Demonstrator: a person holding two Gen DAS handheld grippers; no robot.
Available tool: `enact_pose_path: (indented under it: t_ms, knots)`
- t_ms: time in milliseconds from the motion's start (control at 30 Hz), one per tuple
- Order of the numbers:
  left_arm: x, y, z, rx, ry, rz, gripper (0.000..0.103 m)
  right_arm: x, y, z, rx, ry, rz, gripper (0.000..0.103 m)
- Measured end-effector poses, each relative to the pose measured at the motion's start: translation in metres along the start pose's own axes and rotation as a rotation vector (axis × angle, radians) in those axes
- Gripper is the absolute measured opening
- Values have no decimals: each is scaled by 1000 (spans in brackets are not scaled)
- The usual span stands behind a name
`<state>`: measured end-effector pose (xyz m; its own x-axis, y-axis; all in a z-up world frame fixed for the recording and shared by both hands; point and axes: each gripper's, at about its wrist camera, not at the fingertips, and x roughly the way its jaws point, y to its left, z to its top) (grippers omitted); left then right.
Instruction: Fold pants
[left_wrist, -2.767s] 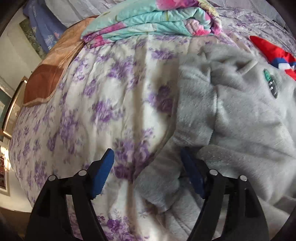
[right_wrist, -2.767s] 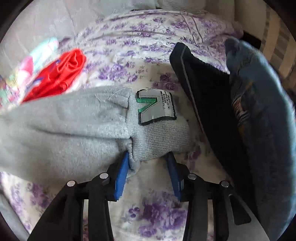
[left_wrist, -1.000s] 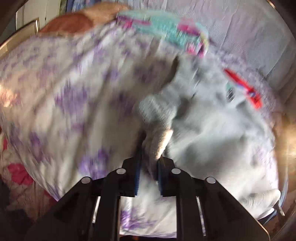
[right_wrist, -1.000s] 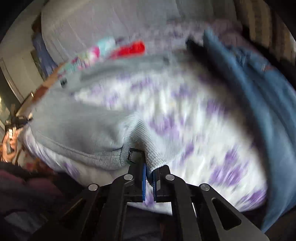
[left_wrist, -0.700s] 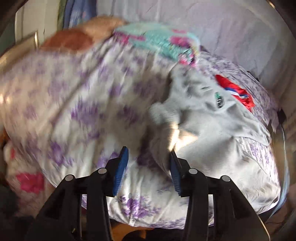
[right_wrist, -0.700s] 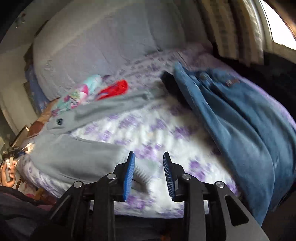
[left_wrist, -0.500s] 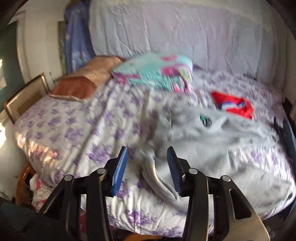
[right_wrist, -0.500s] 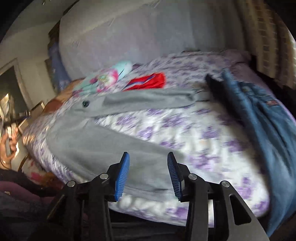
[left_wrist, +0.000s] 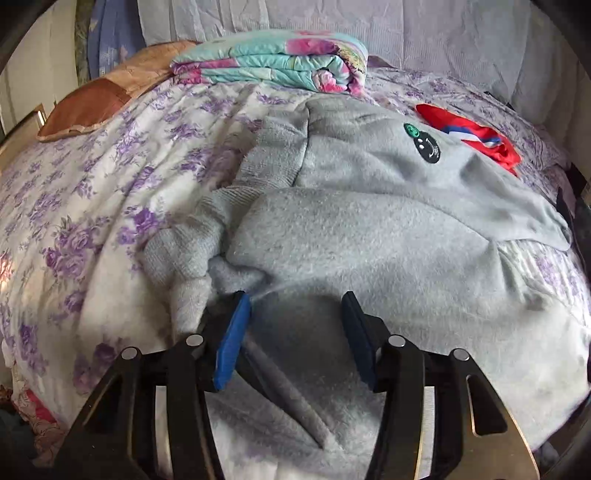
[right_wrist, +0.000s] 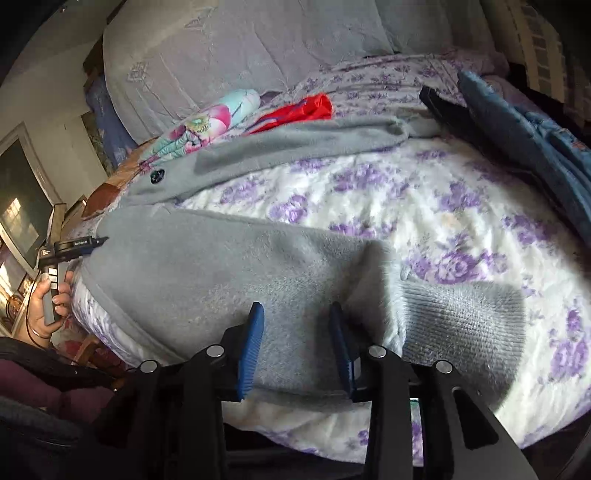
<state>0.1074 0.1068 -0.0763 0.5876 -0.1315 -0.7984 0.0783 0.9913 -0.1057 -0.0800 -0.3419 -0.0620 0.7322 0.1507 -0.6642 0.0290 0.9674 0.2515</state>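
Unclenched since a second earlier, on both sides: left claw (left_wrist: 294, 300) off the ribbed waistband (left_wrist: 271, 158), right claw (right_wrist: 295, 308) off the ribbed cuff (right_wrist: 461, 317), both pinched tight on cloth back then, both released now. Had just been opening on the left, with grey fleece lying under and between the pads but not squeezed. Had just been narrowing slightly on the right after springing apart, yet stood parted all the same, with leg fabric between the pads and no pinch on it.

Left the grey sweatpants (left_wrist: 369, 229) spread over the bed (left_wrist: 92, 184), just in front of the folded floral blanket (left_wrist: 273, 62), waistband end nearest that blanket, one leg stretched away from it toward the cuff, the other leg lying closer to it, the two apart in a V. Probably dropped that way on purpose: dragged out flat and straight first, then let go, so as to free both claws for fresh holds. Hovered low over the fleece instead of lifting clear, likely in search of better pinch points for bringing one leg onto the other.

Judged early in the task: no fold made yet.

Kept clear of the work patch: red garment (left_wrist: 476, 136) near the blanket, just behind the sweatpants; blue jeans (right_wrist: 535, 129) well apart from the blanket.
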Motion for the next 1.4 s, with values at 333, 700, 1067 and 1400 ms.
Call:
enact_pose_path:
  t_ms: [333,700,1067,1400]
  knots:
    - [19,14,-6,-8,0,78,94,25,3,8,-24,40,-73,54]
    - [-78,-46,48,129,-240,-13,98,-32,66,100,-100,-299,-63,100]
    - [-26,-48,127,205,-164,91,98,48,111,193,-249,-154,-26,97]
    - [91,23,187,75,137,8,98,198,142,297,-500,80,17,81]
